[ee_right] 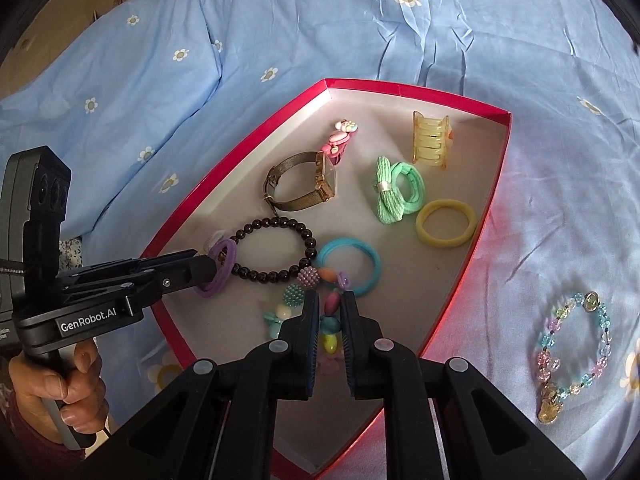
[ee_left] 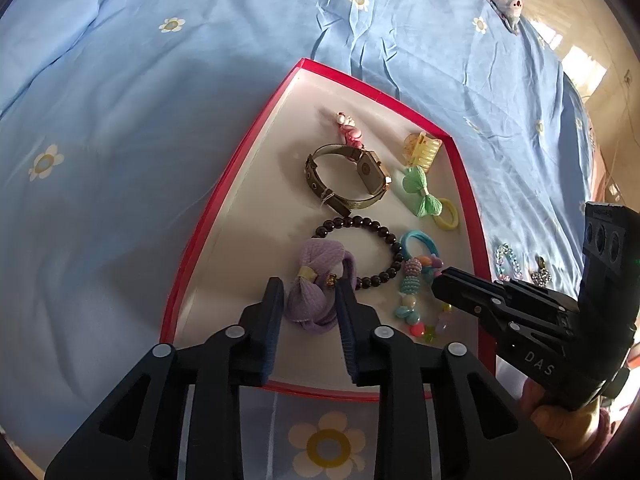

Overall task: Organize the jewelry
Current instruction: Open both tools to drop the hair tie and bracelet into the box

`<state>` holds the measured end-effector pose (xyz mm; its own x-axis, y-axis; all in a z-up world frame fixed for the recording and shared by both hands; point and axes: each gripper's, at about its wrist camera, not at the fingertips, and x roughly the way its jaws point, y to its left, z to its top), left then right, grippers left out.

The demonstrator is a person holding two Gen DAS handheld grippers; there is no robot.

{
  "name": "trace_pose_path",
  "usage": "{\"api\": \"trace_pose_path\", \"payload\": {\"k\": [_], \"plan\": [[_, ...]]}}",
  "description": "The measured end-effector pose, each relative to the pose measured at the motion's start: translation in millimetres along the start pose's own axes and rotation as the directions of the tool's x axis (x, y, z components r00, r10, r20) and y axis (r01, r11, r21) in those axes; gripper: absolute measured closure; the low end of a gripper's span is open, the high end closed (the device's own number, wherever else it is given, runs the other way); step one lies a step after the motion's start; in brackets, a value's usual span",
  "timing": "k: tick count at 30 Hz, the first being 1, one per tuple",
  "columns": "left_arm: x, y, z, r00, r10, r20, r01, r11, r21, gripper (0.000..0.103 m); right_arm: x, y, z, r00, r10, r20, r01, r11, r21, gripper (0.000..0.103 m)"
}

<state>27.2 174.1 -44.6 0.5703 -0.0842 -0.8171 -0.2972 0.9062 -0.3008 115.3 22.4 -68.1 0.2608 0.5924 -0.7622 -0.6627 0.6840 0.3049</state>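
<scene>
The bedsheet (ee_right: 360, 32) was soft, wrinkled cotton-like cloth. The red box (ee_right: 416, 89) looked like matt card. The bead bracelet (ee_right: 276, 224) shone glossy; the watch strap (ee_right: 296, 200) was metal mesh.

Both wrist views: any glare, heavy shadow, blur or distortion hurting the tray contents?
Left wrist view: strong fisheye bend on the red tray; sunlit floor blown out at top right; near part of the tray shaded, but the watch stays sharp. Right wrist view: same bending; red tint spills from the tray wall onto the bedsheet; the beaded bracelet near the frame edge looks softer.
</scene>
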Motion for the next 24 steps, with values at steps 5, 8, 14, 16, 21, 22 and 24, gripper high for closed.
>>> {"api": "trace_pose_path", "payload": {"k": [5,8,14,16,21,22,24], "plan": [[-3.9,-1.4,-1.0,1.0,-0.001,0.008,0.001,1.0,-0.002,0.069,-6.7,-2.0,1.0,1.0,0.005,0.02,-0.005,1.0,0.016,0.075],[-7.5,-1.3,-1.4,1.0,-0.001,0.015,0.001,1.0,-0.008,0.064,-10.5,-2.8,1.6,1.0,0.008,0.027,-0.008,1.0,0.019,0.074],[-17.5,-4.9,-2.3,0.999,-0.006,0.035,0.006,1.0,-0.005,0.059,-26.8,-2.5,2.0,0.998,0.026,0.064,-0.027,0.999,0.029,0.071],[-20.3,-7.7,-3.5,0.999,-0.008,0.039,0.008,1.0,-0.003,0.057,-35.3,-3.8,0.0,0.996,0.028,0.082,-0.031,0.999,0.033,0.067],[-26.9,-20.7,-5.8,0.999,-0.029,0.044,0.029,0.999,0.017,0.057,-56.0,-13.5,-4.4,0.993,0.019,0.117,-0.027,0.998,0.062,0.065],[-27.7,-24.2,-6.2,0.999,-0.034,0.043,0.033,0.999,0.024,0.057,-61.0,-17.3,-6.6,0.992,0.013,0.124,-0.022,0.997,0.074,0.065],[-29.6,-32.3,-6.9,0.998,-0.042,0.042,0.04,0.998,0.041,0.057,-68.2,-24.2,-10.6,0.991,0.002,0.133,-0.015,0.996,0.093,0.063]]}}
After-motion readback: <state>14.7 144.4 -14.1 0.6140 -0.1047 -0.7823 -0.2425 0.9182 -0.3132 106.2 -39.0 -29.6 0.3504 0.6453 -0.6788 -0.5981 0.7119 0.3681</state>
